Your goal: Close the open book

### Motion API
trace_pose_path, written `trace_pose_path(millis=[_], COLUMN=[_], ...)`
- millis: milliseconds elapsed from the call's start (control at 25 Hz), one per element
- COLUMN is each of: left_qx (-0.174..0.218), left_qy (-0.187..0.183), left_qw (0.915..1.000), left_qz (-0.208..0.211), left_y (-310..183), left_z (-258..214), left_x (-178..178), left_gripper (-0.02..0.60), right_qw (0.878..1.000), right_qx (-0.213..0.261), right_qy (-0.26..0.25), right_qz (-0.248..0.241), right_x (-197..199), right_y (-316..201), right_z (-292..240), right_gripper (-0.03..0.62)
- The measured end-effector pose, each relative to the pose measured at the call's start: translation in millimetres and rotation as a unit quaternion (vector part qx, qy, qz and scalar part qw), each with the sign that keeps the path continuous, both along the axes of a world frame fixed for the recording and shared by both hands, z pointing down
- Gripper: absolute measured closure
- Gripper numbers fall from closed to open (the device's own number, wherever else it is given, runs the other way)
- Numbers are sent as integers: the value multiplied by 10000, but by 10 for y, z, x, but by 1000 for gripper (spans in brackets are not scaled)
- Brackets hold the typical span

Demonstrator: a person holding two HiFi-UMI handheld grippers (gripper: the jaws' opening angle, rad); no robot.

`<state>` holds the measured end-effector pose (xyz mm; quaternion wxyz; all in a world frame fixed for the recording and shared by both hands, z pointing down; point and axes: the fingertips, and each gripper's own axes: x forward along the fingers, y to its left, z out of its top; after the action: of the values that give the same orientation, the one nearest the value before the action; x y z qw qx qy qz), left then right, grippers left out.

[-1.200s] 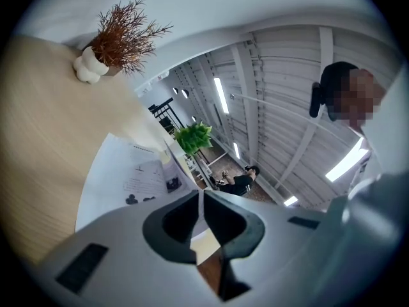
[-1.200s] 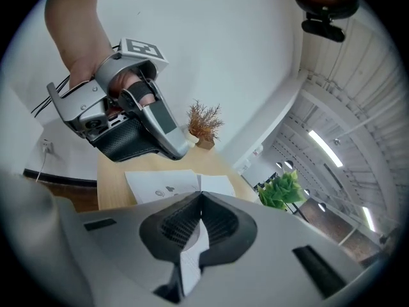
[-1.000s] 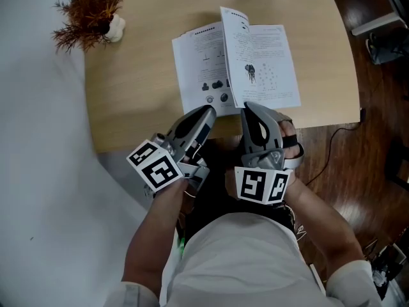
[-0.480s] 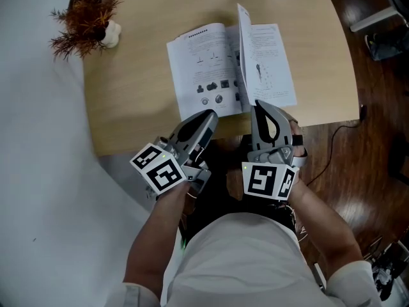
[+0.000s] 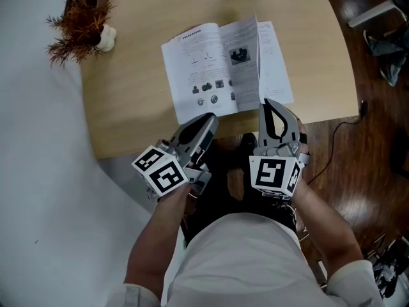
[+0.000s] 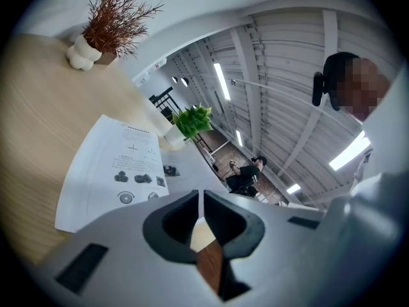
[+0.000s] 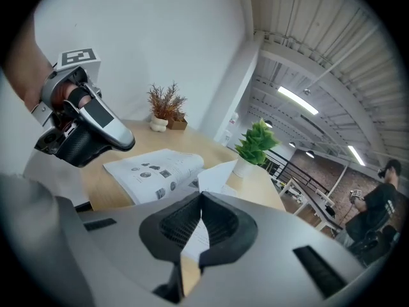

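Raised page (image 5: 257,43) has swung rightward just ahead of my right gripper (image 5: 267,102), it and left gripper (image 5: 208,116) clenched empty, book (image 5: 198,69) spine running away from both

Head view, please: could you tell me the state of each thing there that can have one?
book: open, one leaf raised near upright
left gripper: shut, empty, short of the book
right gripper: shut, at the raised leaf's lower edge

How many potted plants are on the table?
2: a dried brown plant at the table's far left corner, and a green plant beyond the open book. More may sit out of view.
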<state>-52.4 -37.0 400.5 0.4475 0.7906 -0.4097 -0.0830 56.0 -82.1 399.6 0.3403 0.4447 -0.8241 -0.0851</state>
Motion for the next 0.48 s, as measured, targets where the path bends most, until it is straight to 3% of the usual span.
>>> trace_pose_path(millis=[480], left_qx=[91], left_qy=[-326], left_qw=[9994], left_qz=[69], left_y=[-23], left_z=[40], left_x=[83], left_gripper=[580], right_qw=[9972], right_qx=[-489], right_qy=[-309], right_qz=[476], right_x=[283], right_y=[-78], right_z=[211], right_gripper=[589])
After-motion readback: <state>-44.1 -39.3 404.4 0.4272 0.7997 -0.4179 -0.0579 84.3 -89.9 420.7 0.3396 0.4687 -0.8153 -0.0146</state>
